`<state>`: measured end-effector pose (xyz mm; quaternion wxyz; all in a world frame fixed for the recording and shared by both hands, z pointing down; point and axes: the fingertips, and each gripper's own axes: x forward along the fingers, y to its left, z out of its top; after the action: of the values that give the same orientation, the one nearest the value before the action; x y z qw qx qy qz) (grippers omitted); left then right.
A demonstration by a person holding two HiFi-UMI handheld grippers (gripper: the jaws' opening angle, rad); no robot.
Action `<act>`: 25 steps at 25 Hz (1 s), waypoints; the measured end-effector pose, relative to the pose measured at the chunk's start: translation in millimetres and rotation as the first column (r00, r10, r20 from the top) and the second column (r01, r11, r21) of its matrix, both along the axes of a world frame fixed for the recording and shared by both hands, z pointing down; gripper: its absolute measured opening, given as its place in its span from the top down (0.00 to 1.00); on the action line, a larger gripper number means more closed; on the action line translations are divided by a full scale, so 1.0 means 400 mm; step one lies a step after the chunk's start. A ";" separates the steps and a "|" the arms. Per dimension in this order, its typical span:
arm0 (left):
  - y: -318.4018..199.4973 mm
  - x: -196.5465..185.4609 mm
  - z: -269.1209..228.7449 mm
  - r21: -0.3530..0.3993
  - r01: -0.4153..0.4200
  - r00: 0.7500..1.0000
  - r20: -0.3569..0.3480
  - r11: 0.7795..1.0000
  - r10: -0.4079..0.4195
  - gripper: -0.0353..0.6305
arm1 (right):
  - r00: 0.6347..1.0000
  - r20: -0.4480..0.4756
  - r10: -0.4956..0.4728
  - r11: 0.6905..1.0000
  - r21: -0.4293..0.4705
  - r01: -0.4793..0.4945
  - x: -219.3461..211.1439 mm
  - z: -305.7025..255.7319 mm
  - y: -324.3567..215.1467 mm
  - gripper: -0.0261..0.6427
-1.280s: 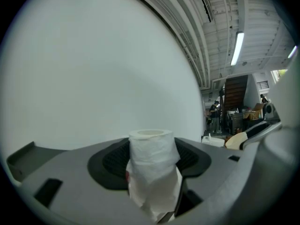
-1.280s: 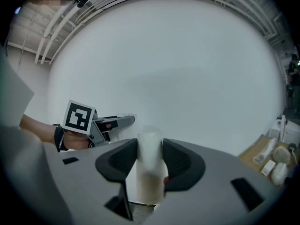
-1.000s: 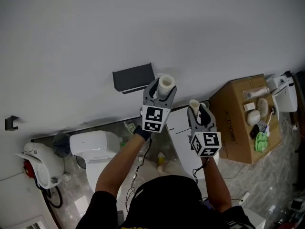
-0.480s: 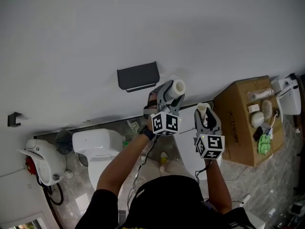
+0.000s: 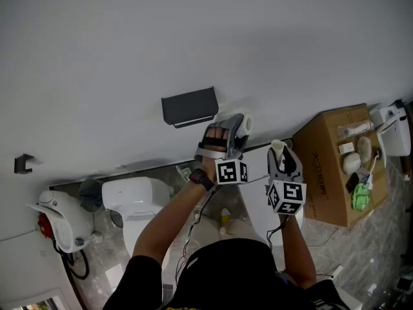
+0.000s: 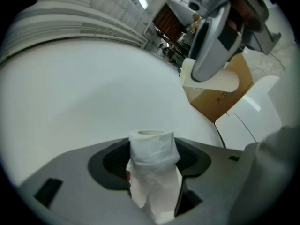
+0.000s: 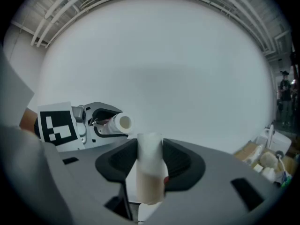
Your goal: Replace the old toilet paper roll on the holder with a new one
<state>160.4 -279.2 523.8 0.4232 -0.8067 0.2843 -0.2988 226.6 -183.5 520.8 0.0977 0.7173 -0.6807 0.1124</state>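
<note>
Only illegible print on the side of the cardboard box.

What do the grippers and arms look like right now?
Left gripper and right gripper: grey bodies, black-padded claws, each with a cube of black-and-white square markers. The person wears a black short-sleeved top and a dark wristband on the left wrist.
</note>
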 end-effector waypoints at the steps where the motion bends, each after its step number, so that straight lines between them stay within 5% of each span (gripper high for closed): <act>1: 0.000 0.003 0.004 0.024 -0.003 0.999 0.033 1.000 0.002 0.52 | 1.000 0.000 -0.001 1.000 0.001 0.001 0.000 0.000 -0.002 0.70; 4: 0.006 0.012 0.041 0.087 -0.037 0.984 0.179 0.996 0.021 0.52 | 1.000 -0.001 -0.004 1.000 -0.001 0.004 0.001 0.004 -0.005 0.70; 8: -0.033 -0.016 0.080 0.231 -0.005 0.906 0.412 0.973 -0.093 0.52 | 1.000 -0.002 0.009 1.000 -0.008 -0.009 -0.001 0.013 -0.004 0.70; 11: -0.062 -0.032 0.081 0.214 0.059 0.901 0.410 0.975 -0.144 0.52 | 1.000 -0.003 0.012 1.000 -0.011 -0.012 0.001 0.017 -0.004 0.70; 25: -0.104 -0.059 0.092 0.230 0.111 0.865 0.457 0.967 -0.208 0.52 | 1.000 0.002 -0.004 1.000 -0.027 0.004 -0.008 0.029 -0.010 0.70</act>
<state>136.9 -320.8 560.5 0.5311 -0.6360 0.2654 -0.4930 223.4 -187.4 532.2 0.1067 0.7144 -0.6807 0.1221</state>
